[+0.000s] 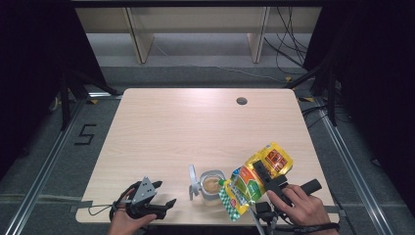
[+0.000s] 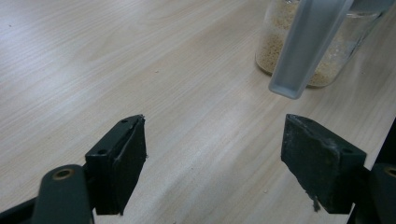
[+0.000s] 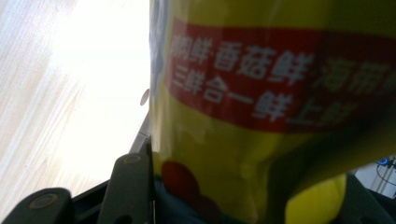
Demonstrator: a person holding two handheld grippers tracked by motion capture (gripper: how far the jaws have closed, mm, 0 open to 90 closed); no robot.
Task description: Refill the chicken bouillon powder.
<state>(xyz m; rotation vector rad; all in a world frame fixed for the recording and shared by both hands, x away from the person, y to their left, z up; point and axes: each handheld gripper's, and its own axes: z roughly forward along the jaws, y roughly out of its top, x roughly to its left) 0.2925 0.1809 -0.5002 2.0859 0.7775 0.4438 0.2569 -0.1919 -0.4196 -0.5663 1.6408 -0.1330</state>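
Pouch [image 3: 261, 116] — red label close; jar [image 2: 308, 51] elsewhere

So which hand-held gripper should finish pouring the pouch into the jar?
Right. The right hand-held gripper already clamps the yellow pouch, tipped with its mouth at the jar. The left hand-held gripper sits open and empty beside it.

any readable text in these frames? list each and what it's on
"5": black marking on the floor left of the table.
"鲜·香菇鲜·海带": red band on the yellow pouch, partly legible.
"三鲜合一 鲜上鲜": line beneath it.
Pouch print in the high view: too small to read.
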